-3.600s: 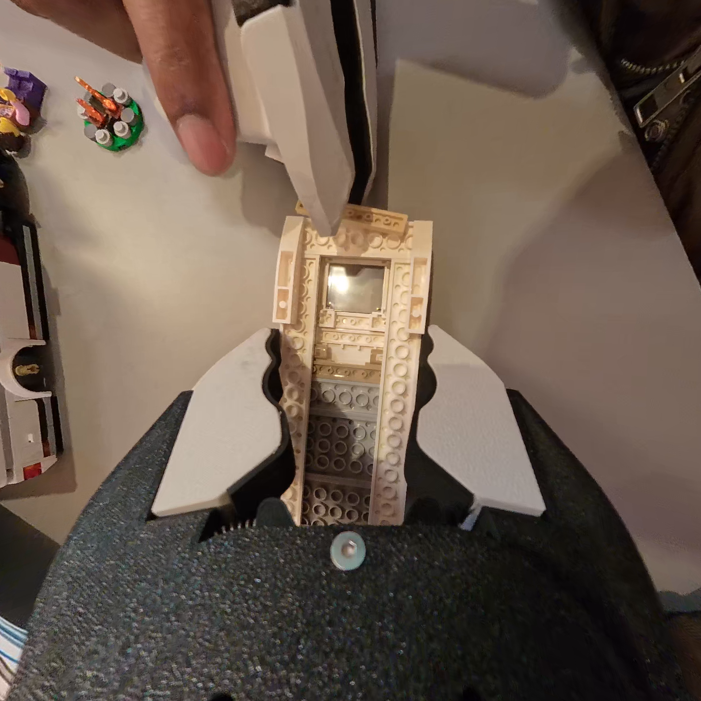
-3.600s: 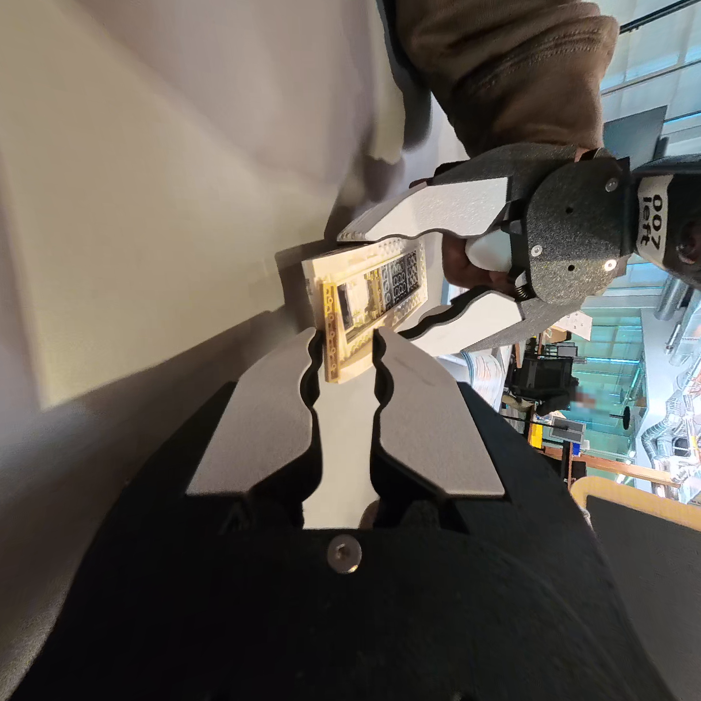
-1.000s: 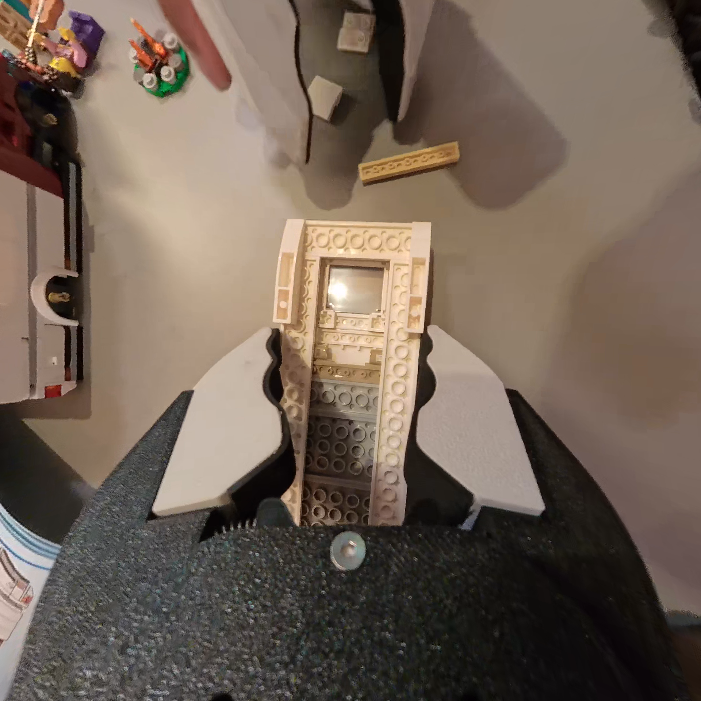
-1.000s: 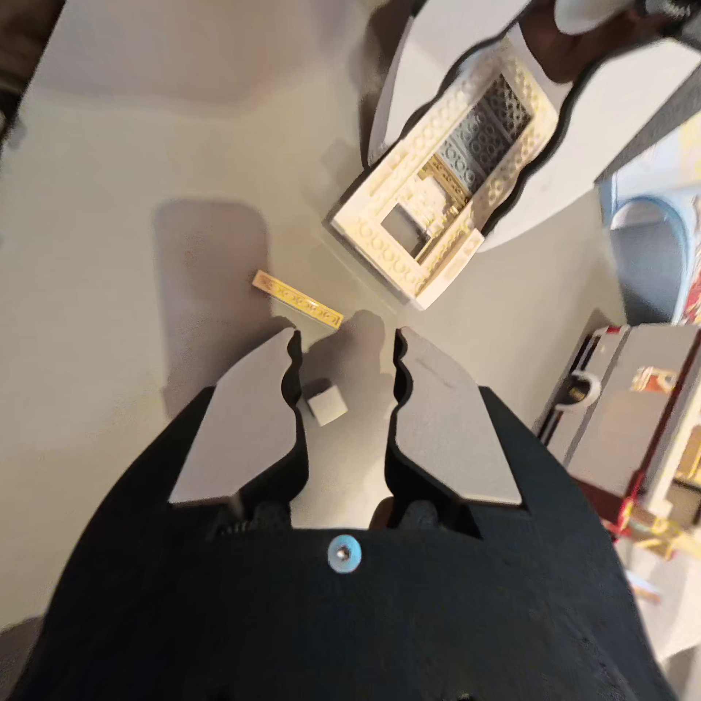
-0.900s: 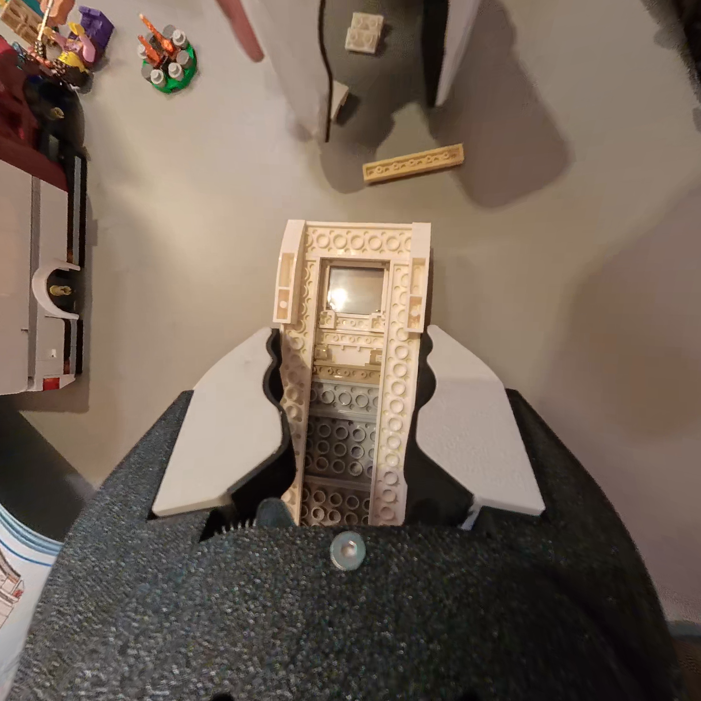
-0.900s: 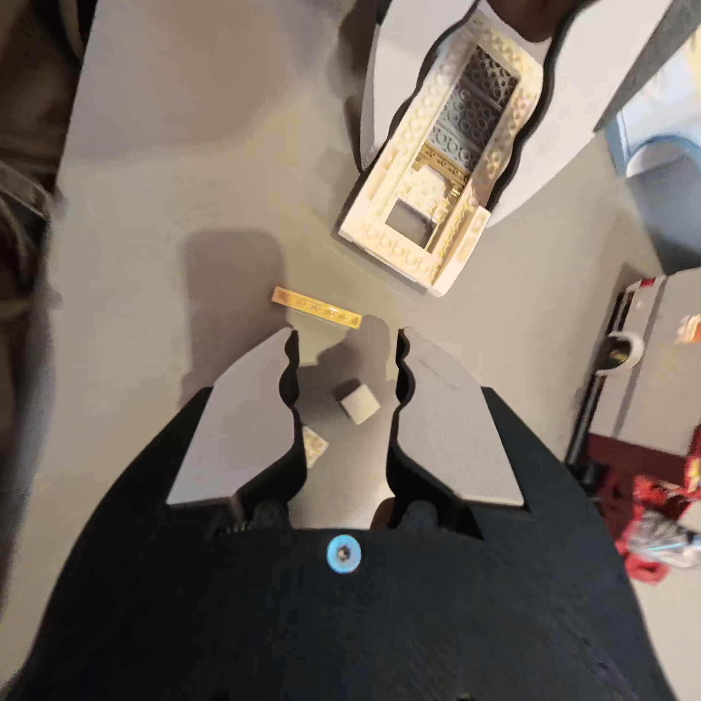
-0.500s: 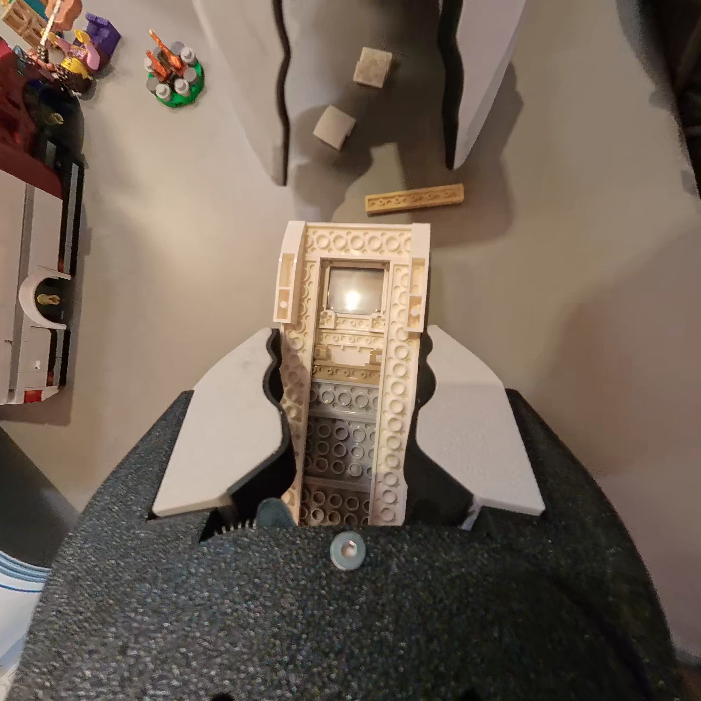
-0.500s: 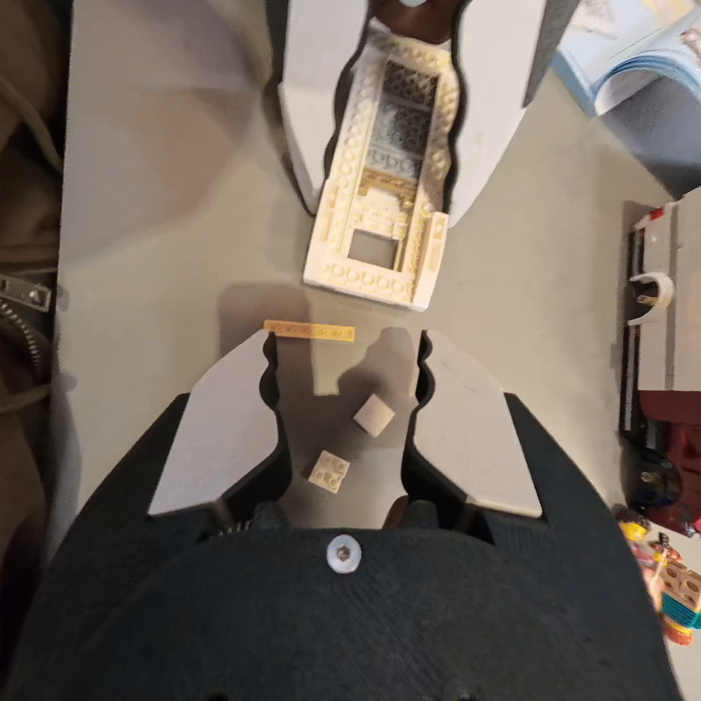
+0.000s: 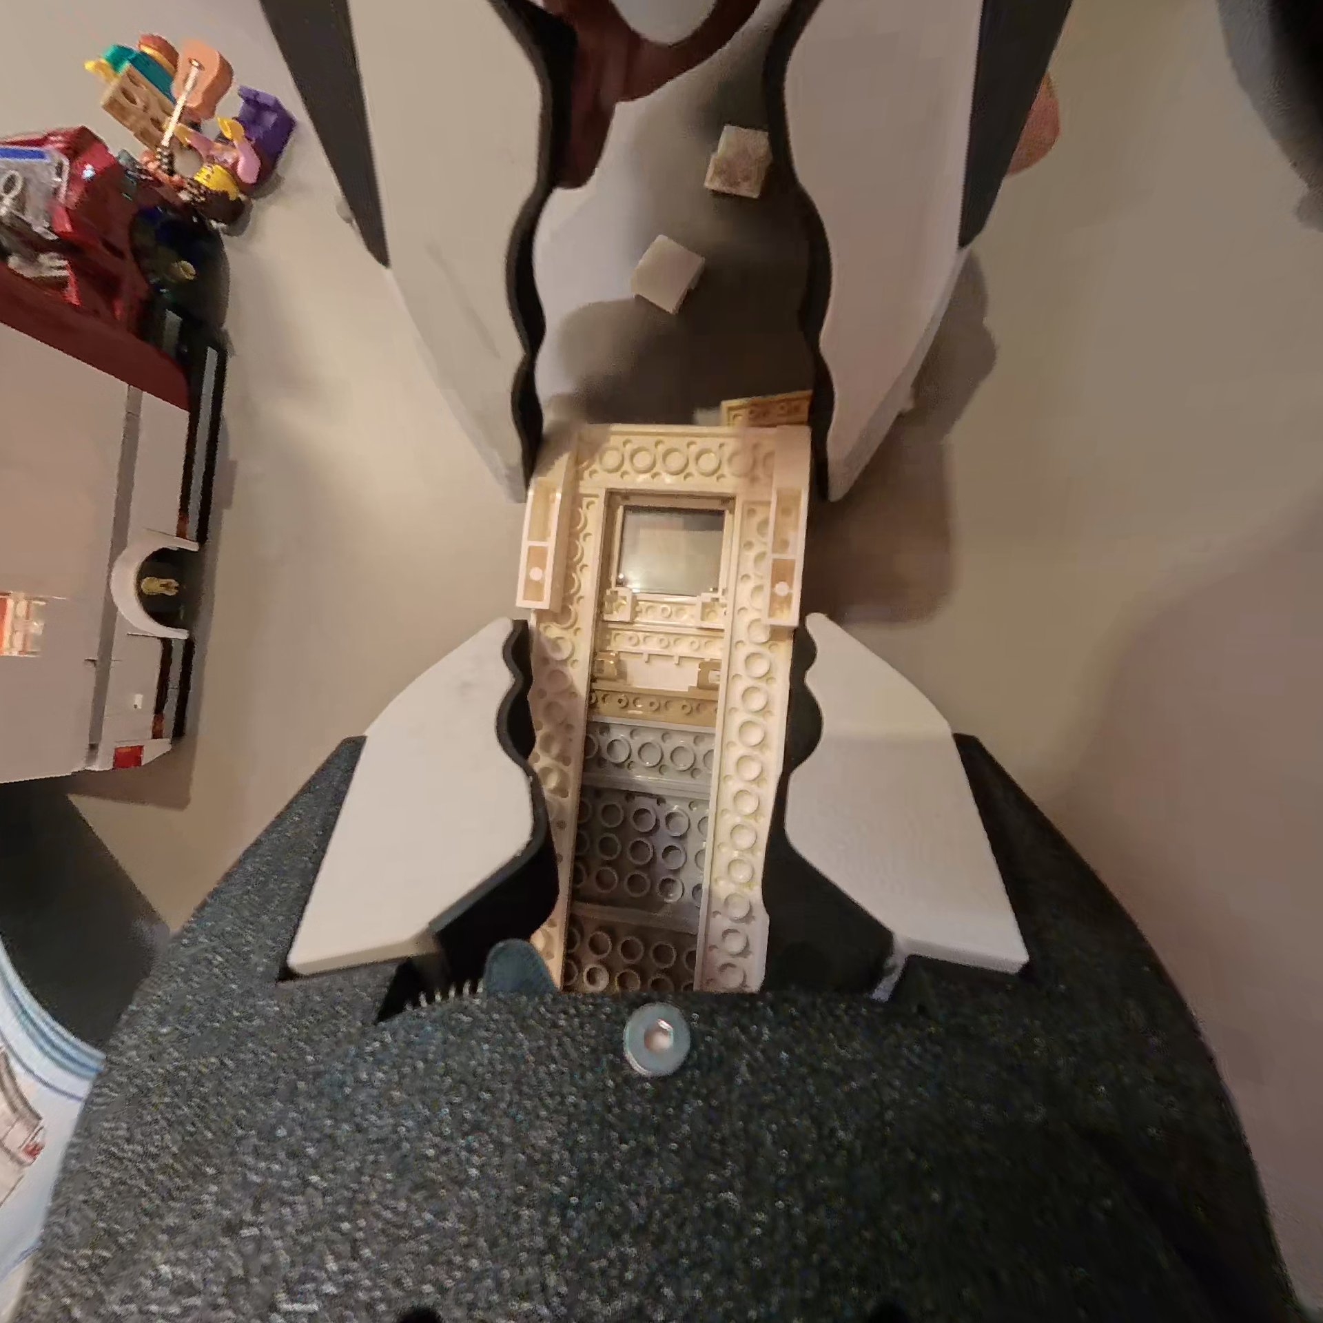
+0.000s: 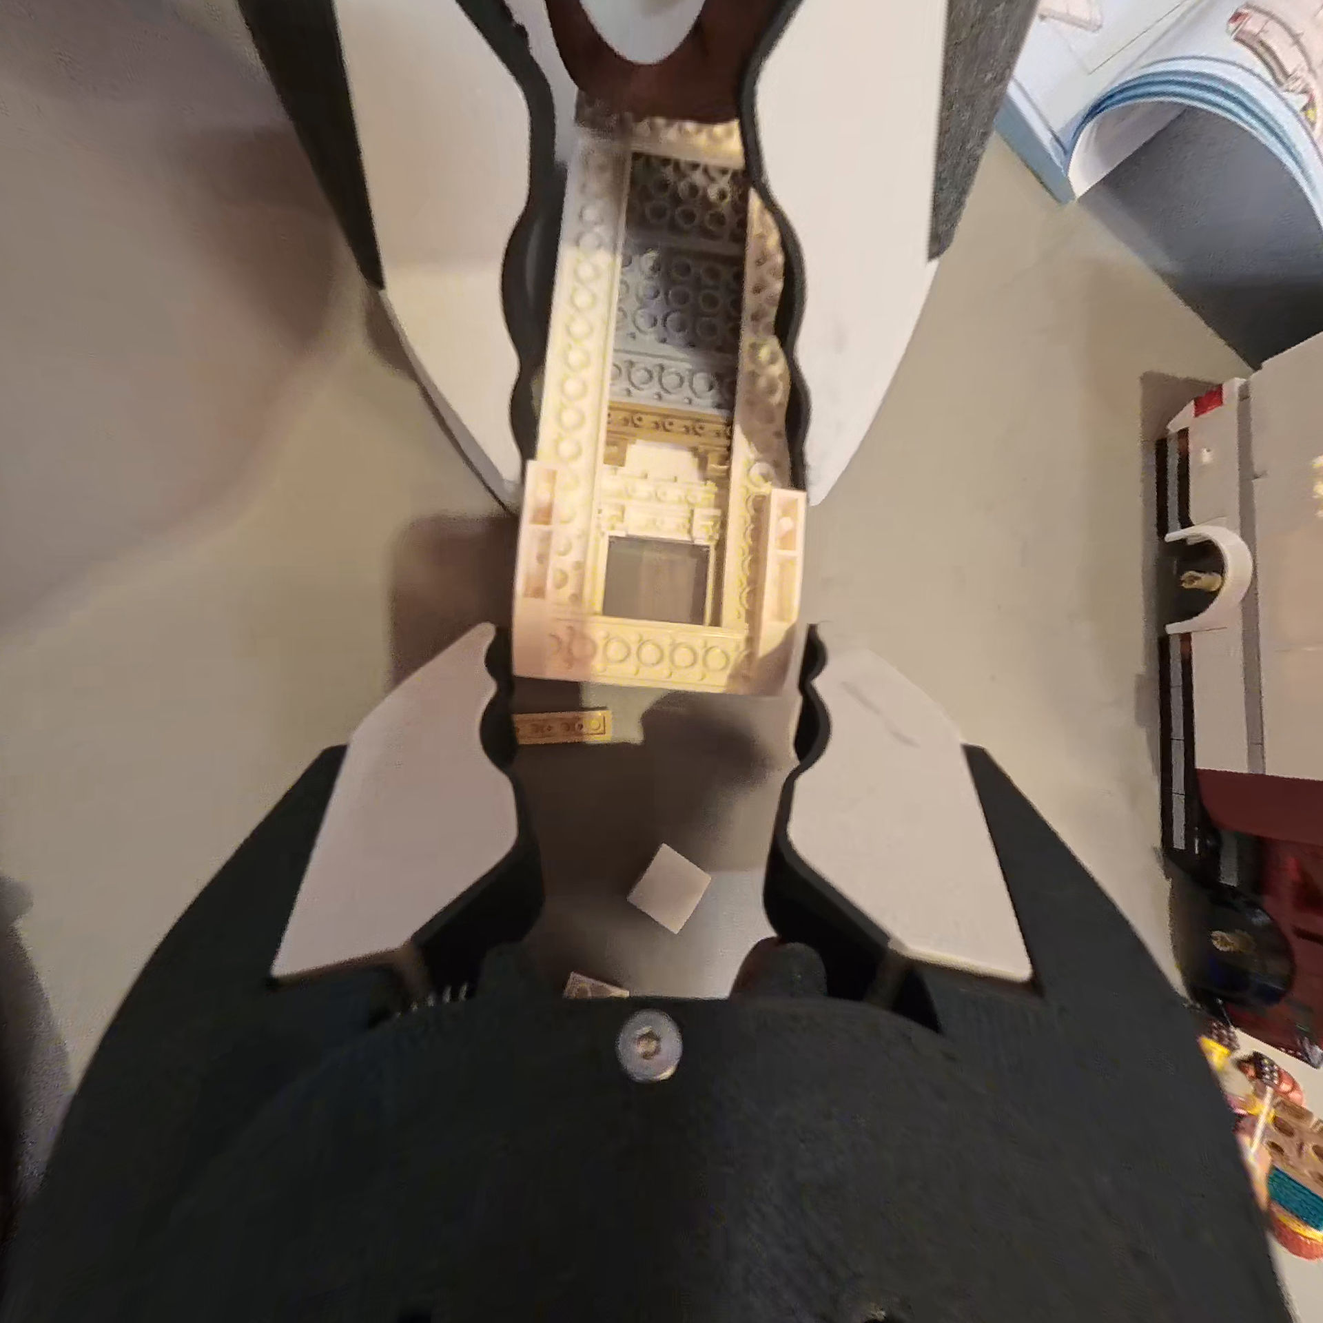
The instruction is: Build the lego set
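Going left to right, the left gripper (image 9: 662,630) has its pads clamped on the long sides of the tan brick-built panel (image 9: 662,644), long axis running 6 to 12 o'clock. At 12 the right gripper (image 10: 651,637) faces it, spread wide, empty, tips flanking the panel's far end.
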### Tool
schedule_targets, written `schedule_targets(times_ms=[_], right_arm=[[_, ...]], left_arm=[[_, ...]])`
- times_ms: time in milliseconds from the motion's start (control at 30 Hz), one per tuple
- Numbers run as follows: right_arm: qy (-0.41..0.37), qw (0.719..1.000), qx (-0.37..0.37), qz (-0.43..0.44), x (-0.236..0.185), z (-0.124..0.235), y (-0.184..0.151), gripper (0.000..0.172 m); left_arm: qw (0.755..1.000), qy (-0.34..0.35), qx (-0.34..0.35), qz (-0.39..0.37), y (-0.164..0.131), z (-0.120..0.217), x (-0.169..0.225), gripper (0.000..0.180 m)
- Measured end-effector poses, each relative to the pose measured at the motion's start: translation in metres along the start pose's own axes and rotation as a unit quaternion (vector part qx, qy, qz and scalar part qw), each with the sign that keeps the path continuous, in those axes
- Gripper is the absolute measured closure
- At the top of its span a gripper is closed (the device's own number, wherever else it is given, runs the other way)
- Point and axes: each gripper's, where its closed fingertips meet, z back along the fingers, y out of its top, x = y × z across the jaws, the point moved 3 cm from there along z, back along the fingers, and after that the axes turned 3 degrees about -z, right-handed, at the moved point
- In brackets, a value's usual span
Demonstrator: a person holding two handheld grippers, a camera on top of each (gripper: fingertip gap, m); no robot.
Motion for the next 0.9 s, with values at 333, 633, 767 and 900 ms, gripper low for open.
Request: schedule_targets(times_ms=[333,633,767,900], right_arm=[[-0.011,0.998,0.032,-0.057,0.017,0.008,0.002,0.098],[0.007,0.988,0.081,-0.130,0.030,0.015,0.009,0.098],[0.023,0.980,0.117,-0.160,0.032,0.022,0.016,0.099],[0.024,0.978,0.139,-0.156,0.032,0.025,0.023,0.099]], left_arm=[[0.987,0.151,-0.003,-0.062,0.001,0.003,-0.010,0.113],[0.944,0.306,-0.045,-0.116,0.005,0.001,-0.029,0.114],[0.924,0.352,-0.069,-0.133,0.003,-0.001,-0.036,0.121],[0.904,0.390,-0.099,-0.143,0.001,-0.004,-0.045,0.128]])
